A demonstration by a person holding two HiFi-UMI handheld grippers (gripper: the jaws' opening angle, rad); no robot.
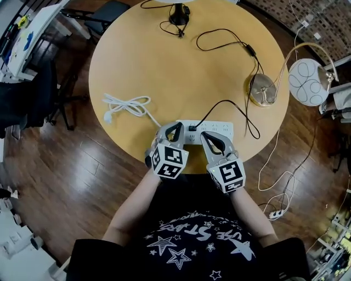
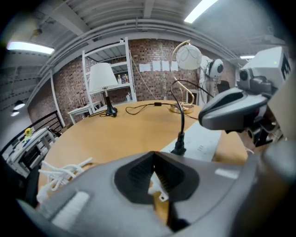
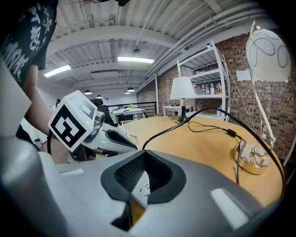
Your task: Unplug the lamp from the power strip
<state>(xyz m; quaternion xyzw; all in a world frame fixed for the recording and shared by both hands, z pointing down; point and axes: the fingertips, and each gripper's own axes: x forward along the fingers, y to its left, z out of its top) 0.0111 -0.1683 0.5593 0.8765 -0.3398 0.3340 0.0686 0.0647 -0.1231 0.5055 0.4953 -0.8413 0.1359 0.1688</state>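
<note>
A white power strip (image 1: 219, 130) lies near the front edge of the round wooden table (image 1: 142, 60). A black plug (image 1: 192, 128) sits in it. Its black cable runs to the brass base (image 1: 262, 90) of a lamp with a white globe shade (image 1: 307, 82). My left gripper (image 1: 178, 125) hovers at the strip's left end, jaws shut on nothing. My right gripper (image 1: 204, 135) is over the strip just right of the plug, also shut and empty. In the left gripper view the plug (image 2: 178, 147) stands upright in the strip (image 2: 199, 143), just ahead and to the right of the gripper's tips (image 2: 153, 152).
The strip's own white cord (image 1: 126, 104) lies coiled at the table's left. A second lamp (image 1: 178, 13) with a black base stands at the far edge, its thin cable looping across the top. More white cable and another power strip (image 1: 277, 211) lie on the floor to the right.
</note>
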